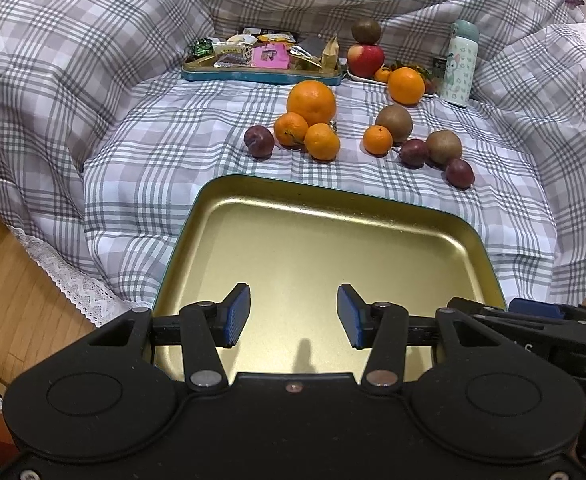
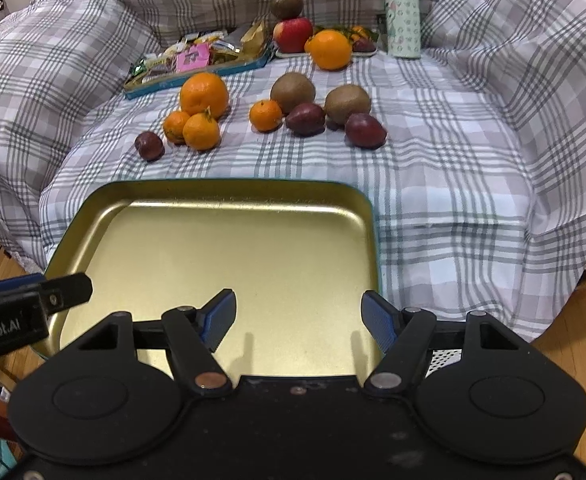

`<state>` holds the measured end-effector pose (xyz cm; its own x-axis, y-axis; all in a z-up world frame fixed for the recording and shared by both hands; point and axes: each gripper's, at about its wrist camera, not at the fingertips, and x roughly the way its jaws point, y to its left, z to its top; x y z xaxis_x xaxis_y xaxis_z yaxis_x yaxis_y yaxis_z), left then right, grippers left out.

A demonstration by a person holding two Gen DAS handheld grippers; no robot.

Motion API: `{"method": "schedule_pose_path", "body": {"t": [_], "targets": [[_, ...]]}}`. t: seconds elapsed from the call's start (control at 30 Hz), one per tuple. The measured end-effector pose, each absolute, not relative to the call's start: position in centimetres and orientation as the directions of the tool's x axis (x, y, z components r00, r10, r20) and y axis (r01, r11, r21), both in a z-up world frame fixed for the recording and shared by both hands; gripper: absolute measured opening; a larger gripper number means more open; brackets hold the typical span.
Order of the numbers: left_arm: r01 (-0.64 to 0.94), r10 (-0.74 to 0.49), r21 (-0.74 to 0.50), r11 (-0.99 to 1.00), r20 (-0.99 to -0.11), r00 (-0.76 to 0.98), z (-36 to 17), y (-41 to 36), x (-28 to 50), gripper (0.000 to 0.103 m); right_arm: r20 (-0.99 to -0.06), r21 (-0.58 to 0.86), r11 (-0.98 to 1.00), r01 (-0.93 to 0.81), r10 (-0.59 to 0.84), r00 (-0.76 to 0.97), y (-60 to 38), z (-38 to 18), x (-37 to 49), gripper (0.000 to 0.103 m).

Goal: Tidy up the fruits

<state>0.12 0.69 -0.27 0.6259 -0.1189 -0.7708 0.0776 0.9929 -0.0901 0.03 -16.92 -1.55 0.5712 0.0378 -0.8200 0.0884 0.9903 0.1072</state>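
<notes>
An empty gold tray [image 1: 277, 196] [image 2: 229, 192] with a teal rim lies at the near edge of the plaid cloth. Beyond it sit loose fruits: a large orange [image 1: 311, 102] [image 2: 204, 94], small mandarins [image 1: 321, 141] [image 2: 201, 132], brown kiwis [image 1: 393, 121] [image 2: 292, 92] and dark plums [image 1: 259, 141] [image 2: 149, 145]. My left gripper [image 1: 293, 316] hovers open over the tray's near part with nothing between its blue pads. My right gripper [image 2: 299, 320] is open over the tray's near right corner, also empty.
At the back stand a teal tray of snack packets [image 1: 261, 74] [image 2: 197, 76], a plate with an apple [image 1: 365, 59] [image 2: 293, 34], a kiwi on top and an orange [image 1: 405, 85] [image 2: 330, 49], and a pale bottle [image 1: 460, 64] [image 2: 402, 12]. Plaid cushions ring the surface; wooden floor lies below.
</notes>
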Motion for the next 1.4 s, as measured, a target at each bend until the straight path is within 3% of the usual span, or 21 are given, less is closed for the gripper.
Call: {"method": "schedule_pose_path", "body": {"t": [0.4, 0.6, 0.87, 0.97, 1.4], "targets": [[0.105, -0.134, -0.088, 0.991, -0.792, 0.596, -1.0, 0.3, 2.0, 0.055, -0.826, 0.089, 0.984, 0.155, -0.014, 0.564, -17.9, -2.0, 2.0, 0.074], [0.134, -0.101, -0.020, 0.991, -0.766, 0.635, -0.4, -0.4, 3.2, 0.055, -0.808, 0.065, 0.984, 0.167, -0.047, 0.587, -18.7, -1.7, 4.0, 0.074], [0.119, -0.095, -0.026, 0.993, -0.774, 0.627, 0.0, 0.1, 7.7, 0.054, -0.812, 0.081, 0.976, 0.202, -0.053, 0.581, -20.3, -1.7, 7.7, 0.073], [0.095, -0.079, -0.024, 0.995, -0.778, 0.623, -0.2, 0.4, 9.6, 0.047, -0.798, 0.061, 0.977, 0.203, -0.074, 0.597, -20.6, -1.7, 8.9, 0.073], [0.046, -0.026, 0.002, 0.999, -0.796, 0.605, -1.6, 1.6, 16.4, 0.047, -0.798, 0.047, 0.977, 0.208, -0.088, 0.597, -21.5, -2.4, 14.0, 0.072]]}}
